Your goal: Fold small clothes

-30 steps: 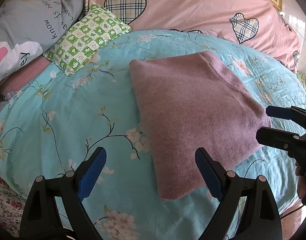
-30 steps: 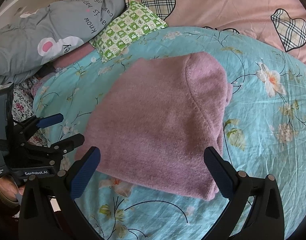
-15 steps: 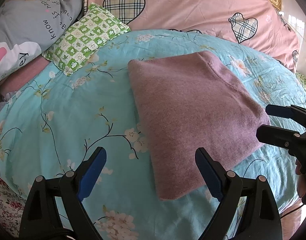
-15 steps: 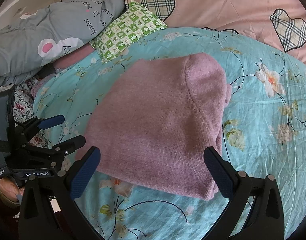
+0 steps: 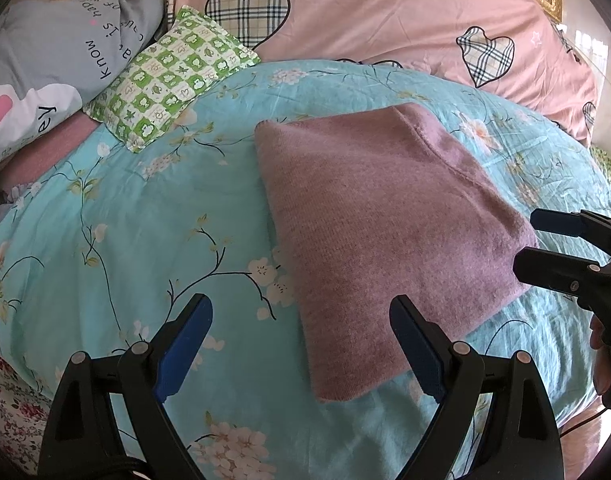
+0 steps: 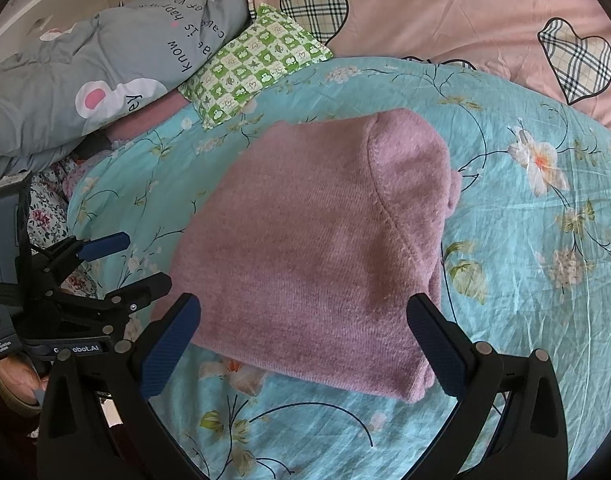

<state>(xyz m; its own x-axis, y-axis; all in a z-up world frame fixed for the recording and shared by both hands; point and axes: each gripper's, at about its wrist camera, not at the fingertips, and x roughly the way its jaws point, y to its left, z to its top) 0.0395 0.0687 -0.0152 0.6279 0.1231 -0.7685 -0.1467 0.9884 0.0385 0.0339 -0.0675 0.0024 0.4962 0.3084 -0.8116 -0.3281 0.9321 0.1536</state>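
A mauve knitted sweater (image 5: 377, 232) lies folded into a flat rectangle on the turquoise floral bedspread (image 5: 145, 248); in the right wrist view the sweater (image 6: 317, 248) fills the middle, a seam curving down its right part. My left gripper (image 5: 301, 344) hovers open over the sweater's near left corner, nothing between its blue pads. My right gripper (image 6: 301, 340) is open above the near edge. Each gripper also shows in the other's view: the right gripper (image 5: 541, 240) beside the sweater's right corner, the left gripper (image 6: 141, 260) by its left edge, both with jaws apart.
A green checked pillow (image 5: 173, 76) and a grey printed quilt (image 5: 45, 60) lie at the far left. A pink quilt with plaid hearts (image 5: 385, 12) runs along the back. A hand (image 6: 13, 380) holds the left gripper at the bed's edge.
Both grippers stay open and nearly still; the views shift only slightly. The sweater has not moved.
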